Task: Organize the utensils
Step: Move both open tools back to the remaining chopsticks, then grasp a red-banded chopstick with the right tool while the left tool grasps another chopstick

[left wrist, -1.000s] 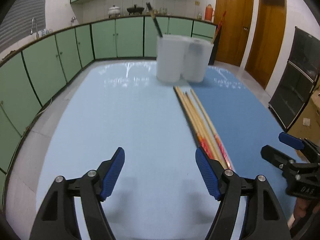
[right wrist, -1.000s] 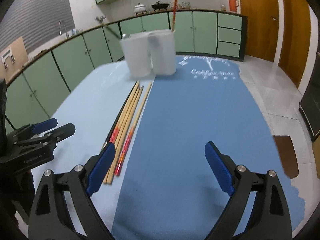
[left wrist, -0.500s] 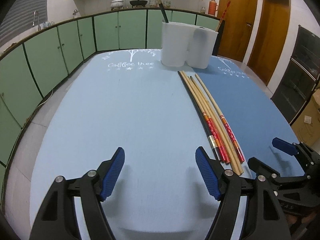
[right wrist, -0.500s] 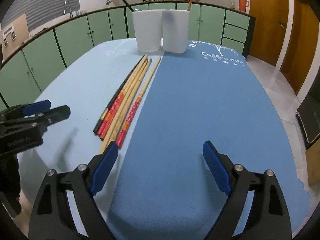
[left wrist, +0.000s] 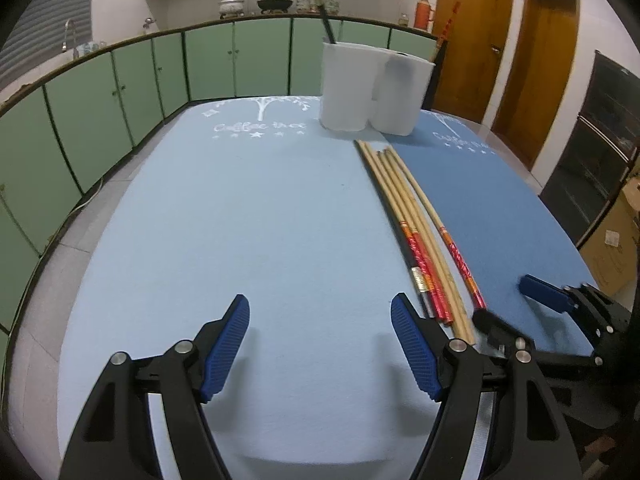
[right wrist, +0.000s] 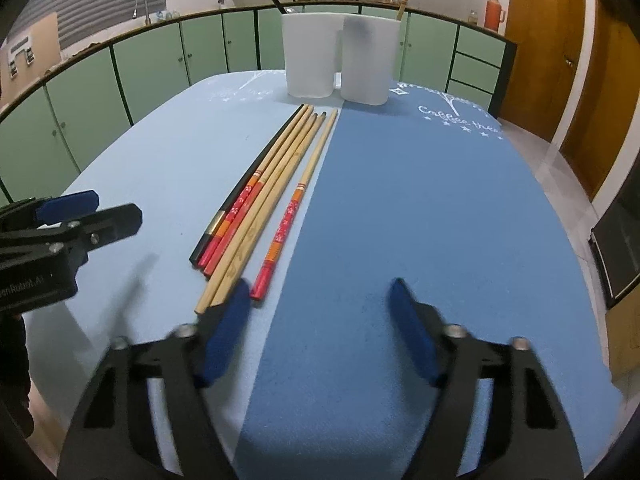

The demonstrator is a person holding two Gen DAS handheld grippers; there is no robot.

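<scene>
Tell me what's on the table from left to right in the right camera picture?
Left gripper → black chopstick → bundle of bamboo and red chopsticks → lone red-ended chopstick → bare dark blue mat.

A: Table (right wrist: 420, 208) surface: two mats, light blue (left wrist: 240, 220) and darker blue (right wrist: 400, 184), edges meeting.

B: Noted; chopsticks (right wrist: 260, 204) lie bundled along that seam; two white holders (right wrist: 308, 56) stand upright at the far end, just beside each other.
</scene>
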